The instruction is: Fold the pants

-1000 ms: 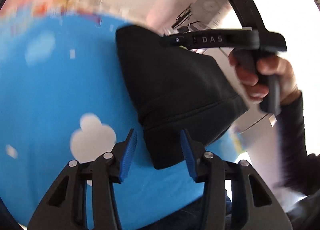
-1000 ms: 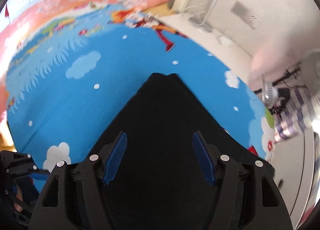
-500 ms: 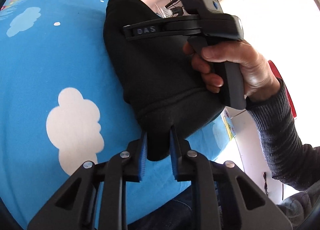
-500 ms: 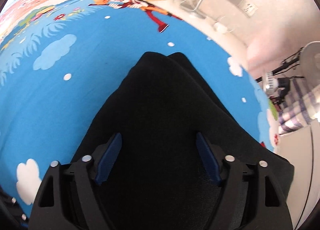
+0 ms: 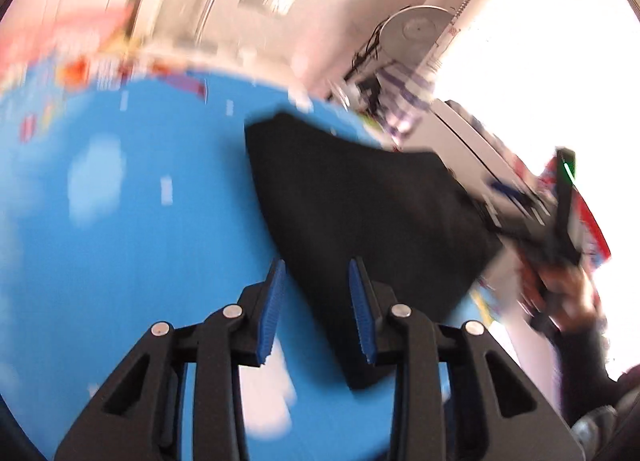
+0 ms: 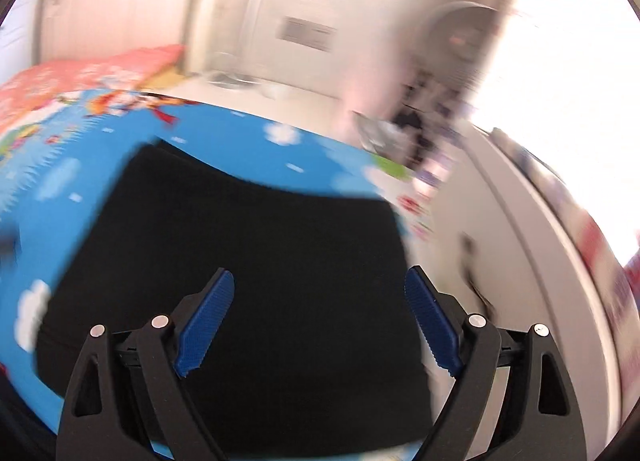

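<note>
The black pants (image 5: 360, 221) lie folded in a compact block on the blue cartoon bedsheet (image 5: 120, 261). My left gripper (image 5: 316, 309) is open and empty, raised above the near left edge of the pants. My right gripper (image 6: 316, 325) is open wide and empty, above the near part of the pants (image 6: 248, 261). In the left wrist view the right gripper (image 5: 560, 229) shows blurred, held in a hand off the right side of the pants. Both views are motion-blurred.
The bed's right edge runs close to the pants (image 6: 404, 197). A white desk or ledge (image 6: 520, 229) stands to the right, a fan (image 5: 416, 29) and clutter beyond it. A pink pillow area (image 6: 80, 73) lies at the bed's far end.
My left gripper has opened, let go of the pants' near corner and lifted away. My right gripper has pulled back off the pants to the right. Both cameras are swinging.
</note>
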Demonstrator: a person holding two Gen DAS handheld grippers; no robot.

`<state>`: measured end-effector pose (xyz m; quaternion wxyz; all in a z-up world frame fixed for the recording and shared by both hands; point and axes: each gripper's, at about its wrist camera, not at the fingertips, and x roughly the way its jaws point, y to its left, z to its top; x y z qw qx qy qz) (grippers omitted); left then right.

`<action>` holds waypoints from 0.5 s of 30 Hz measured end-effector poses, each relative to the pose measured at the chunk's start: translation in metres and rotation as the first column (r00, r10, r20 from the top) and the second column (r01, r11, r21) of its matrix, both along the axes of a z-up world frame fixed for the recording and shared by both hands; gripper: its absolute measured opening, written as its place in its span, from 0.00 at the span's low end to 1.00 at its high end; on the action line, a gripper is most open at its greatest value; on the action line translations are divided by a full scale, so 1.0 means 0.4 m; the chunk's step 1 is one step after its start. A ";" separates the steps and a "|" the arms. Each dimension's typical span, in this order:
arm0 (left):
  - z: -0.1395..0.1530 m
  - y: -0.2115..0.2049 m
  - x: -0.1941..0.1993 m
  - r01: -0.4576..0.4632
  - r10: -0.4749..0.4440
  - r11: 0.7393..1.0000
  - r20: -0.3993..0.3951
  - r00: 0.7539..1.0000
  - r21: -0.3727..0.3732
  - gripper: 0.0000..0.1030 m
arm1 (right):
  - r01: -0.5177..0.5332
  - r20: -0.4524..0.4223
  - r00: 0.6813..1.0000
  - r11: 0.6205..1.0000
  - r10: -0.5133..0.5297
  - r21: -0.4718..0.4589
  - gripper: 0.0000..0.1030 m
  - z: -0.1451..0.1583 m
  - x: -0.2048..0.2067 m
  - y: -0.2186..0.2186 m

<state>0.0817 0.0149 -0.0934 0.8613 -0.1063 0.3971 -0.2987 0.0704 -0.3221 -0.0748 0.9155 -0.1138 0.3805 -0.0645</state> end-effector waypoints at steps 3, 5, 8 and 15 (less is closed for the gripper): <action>0.016 -0.110 0.134 0.019 -0.023 0.996 0.041 0.999 0.084 0.31 | 0.080 -0.060 0.995 0.997 -0.079 0.010 0.81 -0.057 -0.021 -0.058; 0.005 -0.177 0.231 0.041 -0.045 0.988 0.019 0.999 0.147 0.27 | 0.098 -0.088 0.992 0.993 -0.093 0.058 0.81 -0.095 -0.030 -0.087; -0.072 -0.247 0.371 0.035 -0.021 0.959 -0.053 0.998 0.283 0.11 | 0.136 -0.087 0.989 0.976 -0.122 0.170 0.81 -0.121 -0.039 -0.123; 0.015 -0.269 0.405 -0.025 0.020 0.976 0.024 1.000 0.215 0.14 | 0.167 -0.095 0.985 0.949 -0.147 0.266 0.82 -0.143 -0.040 -0.131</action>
